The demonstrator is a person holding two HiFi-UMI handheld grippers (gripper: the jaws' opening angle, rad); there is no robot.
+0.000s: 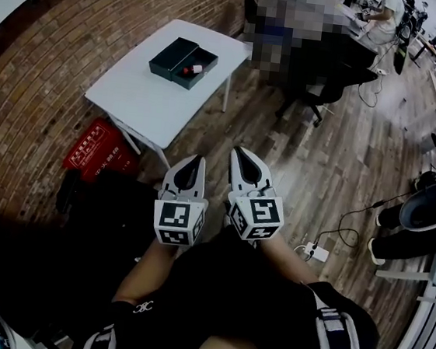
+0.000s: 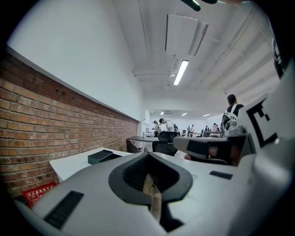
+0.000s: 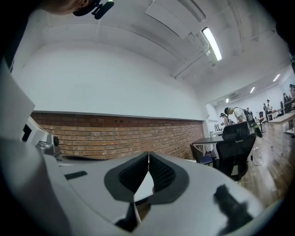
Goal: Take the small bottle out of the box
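Note:
A dark box (image 1: 169,55) lies open on the white table (image 1: 136,102) at the upper left of the head view. Inside it rests the small bottle (image 1: 193,69), white with a red cap. Both grippers are held side by side close to my body, pointing toward the table and well short of it. My left gripper (image 1: 194,160) is shut with nothing in it, and so is my right gripper (image 1: 241,154). From the left gripper view, past the shut left gripper (image 2: 148,155), the box (image 2: 103,156) shows far off on the table. The right gripper (image 3: 148,154) faces the brick wall.
A brick wall runs behind the table. A red crate (image 1: 100,148) sits on the floor under the table's near edge. A black office chair (image 1: 322,88) stands right of the table, a power strip (image 1: 317,252) with its cable lies on the wooden floor, and people work at desks further back.

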